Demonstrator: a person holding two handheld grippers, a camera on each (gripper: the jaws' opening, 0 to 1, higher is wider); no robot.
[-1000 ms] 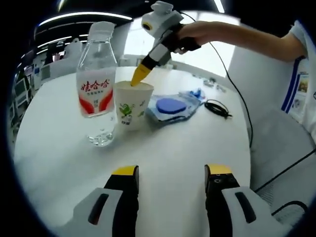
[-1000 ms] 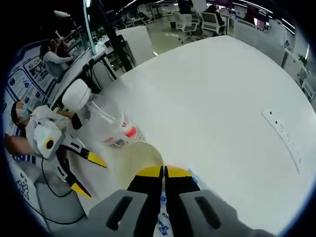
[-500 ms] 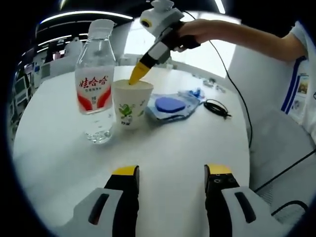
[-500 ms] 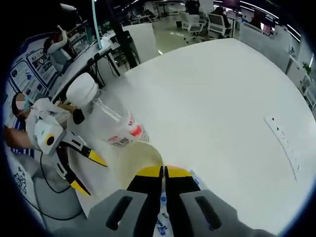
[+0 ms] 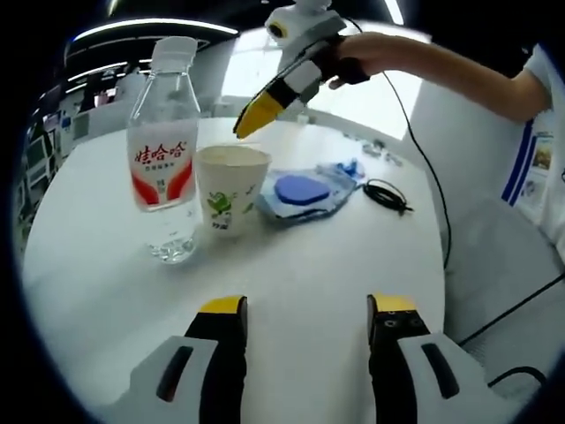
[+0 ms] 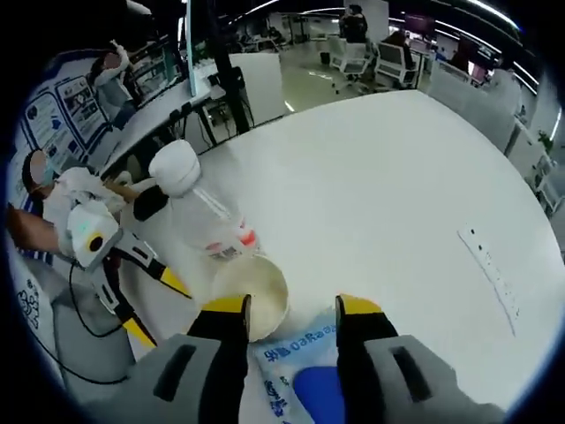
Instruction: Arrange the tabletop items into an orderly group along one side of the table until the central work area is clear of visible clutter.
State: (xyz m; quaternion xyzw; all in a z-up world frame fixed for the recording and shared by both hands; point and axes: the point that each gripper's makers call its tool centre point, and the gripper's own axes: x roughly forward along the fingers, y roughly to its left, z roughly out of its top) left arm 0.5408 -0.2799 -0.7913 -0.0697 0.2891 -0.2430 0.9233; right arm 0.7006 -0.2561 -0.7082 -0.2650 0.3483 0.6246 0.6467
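A clear water bottle (image 5: 163,168) with a red and white label stands upright on the white table (image 5: 318,265). Right beside it is a white paper cup (image 5: 231,187), then a flat packet with a blue disc (image 5: 305,190). My right gripper (image 5: 254,115) hovers above the cup, clear of its rim. From its own view the right gripper (image 6: 291,305) is open over the cup (image 6: 250,287), with the bottle (image 6: 203,216) and packet (image 6: 305,375) close by. My left gripper (image 5: 306,309) is open and holds nothing, well short of the group; it appears as the left gripper (image 6: 152,306) near the table edge.
A black cable (image 5: 388,194) lies on the table right of the packet. A flat white socket strip (image 6: 490,265) is set in the table (image 6: 380,177) farther across. A person's arm (image 5: 424,62) reaches in from the right. Desks and chairs stand beyond the table.
My right gripper has opened, let go of the cup's rim and lifted up off it. The cup stays standing beside the bottle. The left gripper has hardly moved.
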